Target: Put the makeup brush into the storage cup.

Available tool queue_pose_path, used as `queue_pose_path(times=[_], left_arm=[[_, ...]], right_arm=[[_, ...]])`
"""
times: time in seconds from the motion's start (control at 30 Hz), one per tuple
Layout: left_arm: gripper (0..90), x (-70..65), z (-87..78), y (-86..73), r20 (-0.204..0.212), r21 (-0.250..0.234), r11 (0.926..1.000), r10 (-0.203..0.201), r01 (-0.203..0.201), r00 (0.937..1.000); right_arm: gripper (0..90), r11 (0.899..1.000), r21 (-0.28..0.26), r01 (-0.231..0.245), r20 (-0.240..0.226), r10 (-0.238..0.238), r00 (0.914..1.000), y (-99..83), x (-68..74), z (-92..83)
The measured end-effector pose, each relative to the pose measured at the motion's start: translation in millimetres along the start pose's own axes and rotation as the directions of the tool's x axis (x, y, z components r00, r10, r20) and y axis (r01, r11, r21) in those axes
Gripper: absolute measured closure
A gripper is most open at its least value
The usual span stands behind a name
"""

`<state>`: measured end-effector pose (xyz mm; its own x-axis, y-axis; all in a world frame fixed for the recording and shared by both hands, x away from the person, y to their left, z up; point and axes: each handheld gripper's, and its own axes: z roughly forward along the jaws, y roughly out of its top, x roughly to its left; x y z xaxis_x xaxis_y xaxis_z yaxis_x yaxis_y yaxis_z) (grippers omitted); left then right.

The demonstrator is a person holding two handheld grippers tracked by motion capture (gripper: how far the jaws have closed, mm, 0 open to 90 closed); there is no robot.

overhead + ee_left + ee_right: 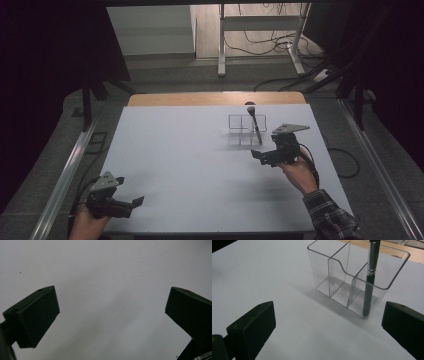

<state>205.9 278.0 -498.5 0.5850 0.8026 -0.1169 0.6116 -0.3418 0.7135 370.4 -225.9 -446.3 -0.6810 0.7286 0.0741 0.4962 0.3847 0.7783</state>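
A: The makeup brush stands in the end compartment of the clear organizer, handle foot on the floor of the box, bristle head leaning out over the rim. Organizer sits toward the far right of the white table.

B: And the right gripper?

A: Just in front of the organizer, jaws wide apart, nothing between them. In the right gripper view the brush stands free of both pads.

B: So it looks placed. How to finish cleanly?

A: I'd draw the hand straight back, keeping the far jaw off the organizer wall; it is light and would likely slide or tip.

B: Left gripper?

A: Low at the near left edge, jaws open, empty, only bare table ahead
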Motion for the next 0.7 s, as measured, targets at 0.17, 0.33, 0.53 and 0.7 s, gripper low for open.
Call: queue_pose_path(times=[0.17, 0.33, 0.53, 0.7], left_arm=[[0.0, 0.2, 0.1, 0.1, 0.0, 0.001, 1.0, 0.003, -0.003, 1.0], [0.0, 0.1, 0.3, 0.3, 0.001, 0.001, 1.0, 0.004, -0.004, 1.0], [0.0, 0.1, 0.6, 0.3, 0.001, 0.001, 1.0, 0.004, -0.004, 1.0], [0.0, 0.1, 0.6, 0.4, 0.002, 0.001, 1.0, 0.005, -0.005, 1.0]], right_arm=[[0.0, 1.0, 0.005, 0.002, -0.007, -0.002, 1.0, -5.0, 1.8, -1.6], [0.0, 1.0, 0.01, 0.007, -0.008, -0.007, 0.9999, -9.8, 3.9, -3.1], [0.0, 0.999, 0.014, 0.033, -0.005, -0.033, 0.9994, -14.8, 6.2, -4.3], [0.0, 0.999, 0.027, 0.041, -0.007, -0.041, 0.9992, -18.9, 9.1, -4.2]])
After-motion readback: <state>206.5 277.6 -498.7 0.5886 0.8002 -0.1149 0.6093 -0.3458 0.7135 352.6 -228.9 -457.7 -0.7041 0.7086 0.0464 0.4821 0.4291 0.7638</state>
